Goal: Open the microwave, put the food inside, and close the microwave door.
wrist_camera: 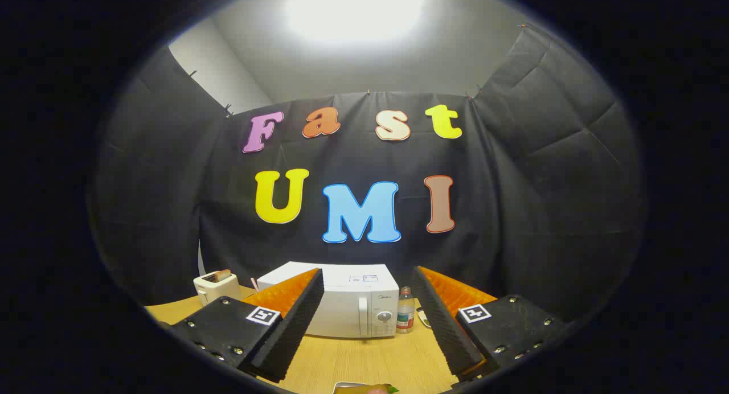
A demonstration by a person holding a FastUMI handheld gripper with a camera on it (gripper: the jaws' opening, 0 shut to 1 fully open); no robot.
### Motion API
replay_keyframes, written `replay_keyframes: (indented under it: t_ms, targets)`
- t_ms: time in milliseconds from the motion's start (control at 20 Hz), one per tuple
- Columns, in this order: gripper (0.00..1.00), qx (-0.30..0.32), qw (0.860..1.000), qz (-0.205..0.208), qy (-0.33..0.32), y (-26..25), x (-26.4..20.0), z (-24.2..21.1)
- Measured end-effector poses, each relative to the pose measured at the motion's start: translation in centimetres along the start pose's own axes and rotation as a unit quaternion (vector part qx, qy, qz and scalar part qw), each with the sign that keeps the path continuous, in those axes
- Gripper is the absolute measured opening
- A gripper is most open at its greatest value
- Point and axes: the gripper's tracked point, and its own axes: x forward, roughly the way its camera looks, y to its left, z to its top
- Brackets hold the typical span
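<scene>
The fingers [364, 320] stood wide and empty; the shut microwave [342, 303] lay straight ahead beyond them, handle [362, 324] right of centre.

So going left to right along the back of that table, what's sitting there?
toaster → microwave, door shut → small bottle. All stand beyond the open gripper, whose fingers hold nothing.
</scene>
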Motion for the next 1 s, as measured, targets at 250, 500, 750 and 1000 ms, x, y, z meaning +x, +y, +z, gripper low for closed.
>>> replay_keyframes:
  t_ms: [250, 500, 750, 1000]
  targets:
    - [0.98, -0.010, 1.000, 0.001, 0.000, 0.1, 0.1, 0.1]
    - [0.98, -0.012, 1.000, 0.000, 0.002, 0.0, 0.1, -0.4]
    - [0.98, -0.013, 1.000, -0.007, 0.002, -0.7, 0.5, -0.5]
    - [0.98, -0.014, 1.000, -0.013, 0.006, -1.7, 1.4, -1.2]
